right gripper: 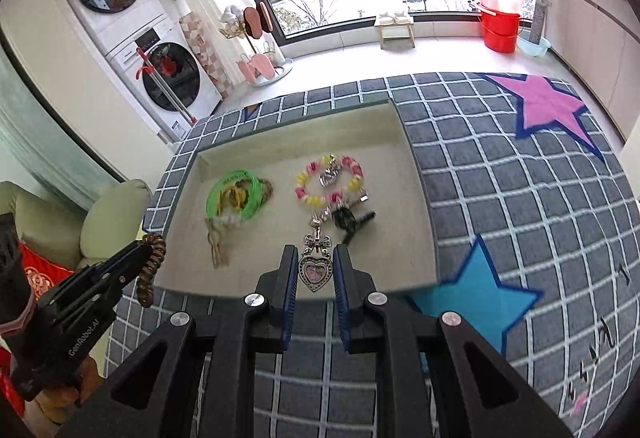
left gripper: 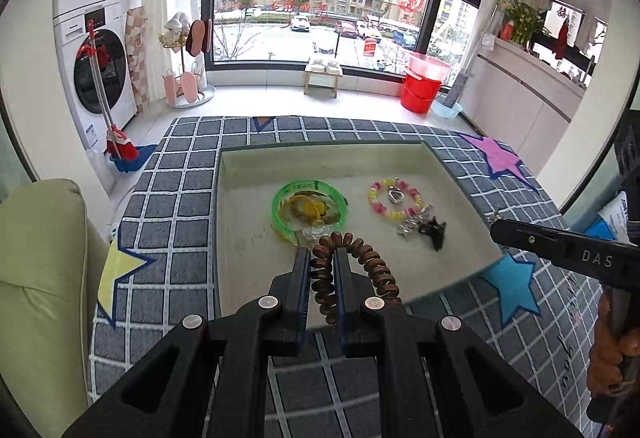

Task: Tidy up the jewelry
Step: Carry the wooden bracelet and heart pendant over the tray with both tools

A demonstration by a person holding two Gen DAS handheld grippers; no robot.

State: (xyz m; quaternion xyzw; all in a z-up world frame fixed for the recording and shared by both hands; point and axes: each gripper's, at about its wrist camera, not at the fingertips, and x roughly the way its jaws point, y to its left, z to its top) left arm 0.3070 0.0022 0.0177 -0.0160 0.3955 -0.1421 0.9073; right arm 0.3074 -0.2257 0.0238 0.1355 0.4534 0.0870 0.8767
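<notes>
A shallow cream tray lies on a grey checked cloth. In it are a green bangle around yellow pieces, a pink and yellow bead bracelet, silver charms and a black clip. My left gripper is shut on a brown coil hair tie above the tray's near edge. My right gripper is shut on a silver heart pendant over the tray's near edge. The right gripper also shows in the left view, and the left gripper in the right view.
The checked cloth has pink, blue and yellow stars. A green cushion lies at the left. Beyond the table are stacked washing machines, a red mop, a small stool, red buckets and a large window.
</notes>
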